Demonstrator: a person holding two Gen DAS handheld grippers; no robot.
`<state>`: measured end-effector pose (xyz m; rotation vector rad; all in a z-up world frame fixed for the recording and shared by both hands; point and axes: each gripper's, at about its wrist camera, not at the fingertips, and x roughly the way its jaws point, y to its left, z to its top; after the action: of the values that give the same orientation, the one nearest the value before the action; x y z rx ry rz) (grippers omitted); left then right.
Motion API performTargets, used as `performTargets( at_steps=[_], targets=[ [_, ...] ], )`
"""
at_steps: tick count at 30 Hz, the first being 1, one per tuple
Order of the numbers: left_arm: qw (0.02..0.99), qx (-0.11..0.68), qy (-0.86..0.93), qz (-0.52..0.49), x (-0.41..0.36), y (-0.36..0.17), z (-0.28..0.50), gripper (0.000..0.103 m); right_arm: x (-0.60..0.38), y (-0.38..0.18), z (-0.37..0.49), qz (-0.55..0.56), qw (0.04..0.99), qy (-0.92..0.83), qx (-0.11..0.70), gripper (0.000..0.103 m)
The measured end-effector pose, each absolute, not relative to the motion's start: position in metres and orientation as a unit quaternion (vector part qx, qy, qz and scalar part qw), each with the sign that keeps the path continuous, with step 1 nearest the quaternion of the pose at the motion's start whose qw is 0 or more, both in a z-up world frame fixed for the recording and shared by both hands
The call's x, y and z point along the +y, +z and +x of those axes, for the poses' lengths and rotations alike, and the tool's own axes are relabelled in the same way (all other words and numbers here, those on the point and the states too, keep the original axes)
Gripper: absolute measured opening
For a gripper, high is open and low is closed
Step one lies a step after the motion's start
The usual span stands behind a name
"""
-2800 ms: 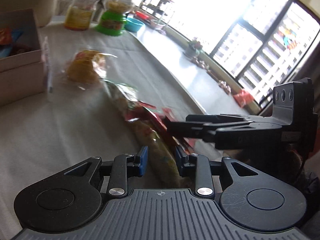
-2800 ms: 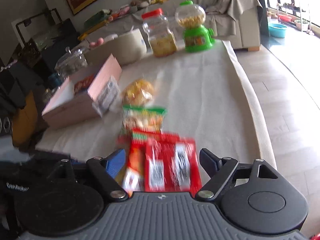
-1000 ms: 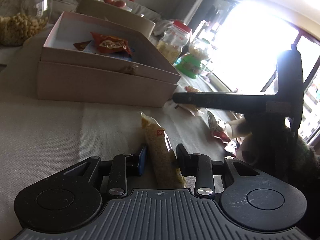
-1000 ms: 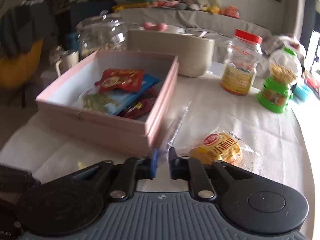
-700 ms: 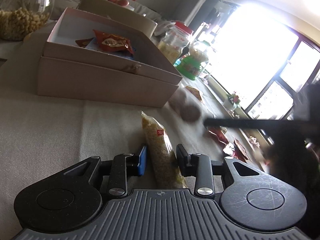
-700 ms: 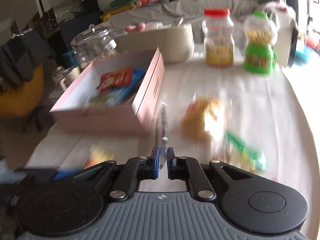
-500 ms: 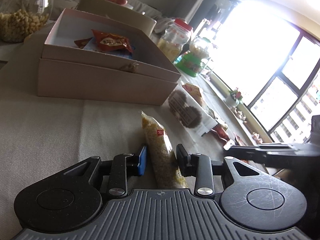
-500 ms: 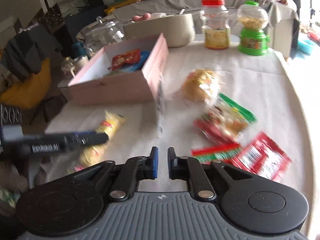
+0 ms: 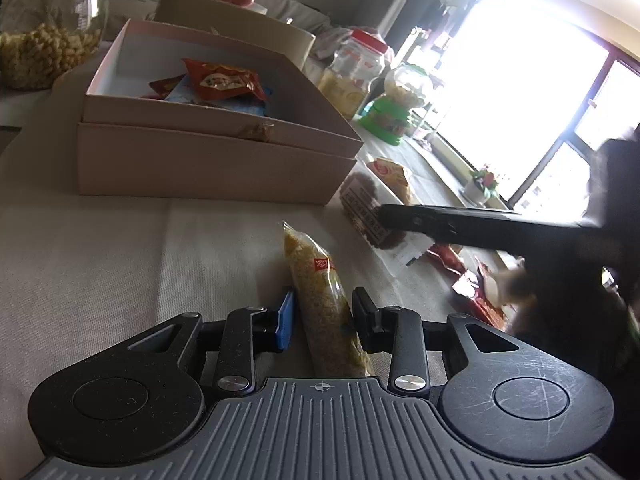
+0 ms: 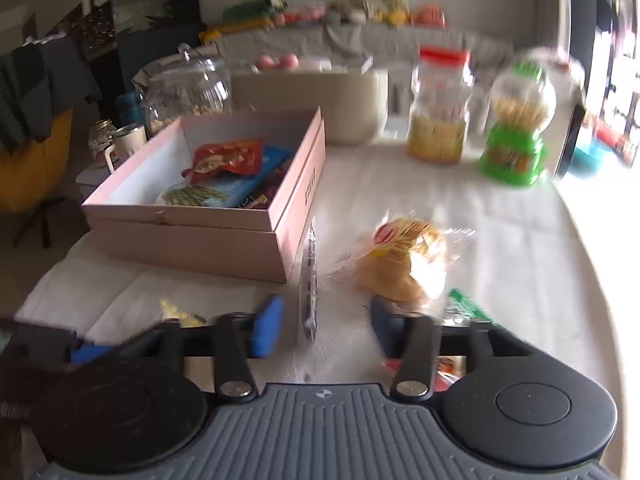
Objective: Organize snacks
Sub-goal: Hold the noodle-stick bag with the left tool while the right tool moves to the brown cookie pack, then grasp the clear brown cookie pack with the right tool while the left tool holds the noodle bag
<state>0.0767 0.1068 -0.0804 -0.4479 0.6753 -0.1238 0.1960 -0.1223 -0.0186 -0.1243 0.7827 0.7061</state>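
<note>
1. My left tool (image 9: 322, 318) grips a long yellow snack bag (image 9: 320, 296), low over the bench (image 9: 100, 264), near the pink box (image 9: 208, 160).
2. My right tool (image 10: 326, 316) is opening. A thin clear packet (image 10: 309, 280) stands between its jaws; I think it is slipping free, but the view is blurry.
3. Next, I lift the yellow bag over the box wall and let go inside.

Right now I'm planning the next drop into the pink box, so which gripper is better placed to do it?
Left. The left gripper has the yellow snack bag between its fingers, near the pink box. The right gripper is opening, its fingers apart from the thin packet between them.
</note>
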Motion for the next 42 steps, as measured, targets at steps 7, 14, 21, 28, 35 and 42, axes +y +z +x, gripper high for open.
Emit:
performTargets(
  at_steps=[7, 14, 21, 28, 35, 42],
  targets=[
    [0.917, 0.326, -0.063, -0.219, 0.108, -0.081, 0.076, 0.036, -0.173, -0.034, 0.178, 0.051, 0.795, 0.386, 0.465, 0.015],
    [0.918, 0.329, -0.059, -0.215, 0.105, -0.080, 0.077, 0.036, -0.204, -0.021, 0.142, 0.010, 0.847, 0.346, 0.403, 0.015],
    [0.917, 0.337, -0.048, -0.208, 0.100, -0.078, 0.079, 0.036, -0.150, -0.003, 0.164, -0.085, 0.883, 0.346, 0.306, 0.068],
    [0.914, 0.347, -0.042, -0.205, 0.099, -0.076, 0.082, 0.036, -0.107, -0.028, 0.190, -0.151, 0.867, 0.346, 0.325, 0.043],
    [0.914, 0.350, -0.037, -0.202, 0.097, -0.076, 0.084, 0.036, -0.141, -0.029, 0.166, -0.083, 0.835, 0.381, 0.388, 0.029],
    [0.916, 0.355, -0.021, -0.186, 0.089, -0.074, 0.084, 0.036, -0.161, -0.035, 0.137, -0.086, 0.846, 0.384, 0.361, 0.035]
  ],
)
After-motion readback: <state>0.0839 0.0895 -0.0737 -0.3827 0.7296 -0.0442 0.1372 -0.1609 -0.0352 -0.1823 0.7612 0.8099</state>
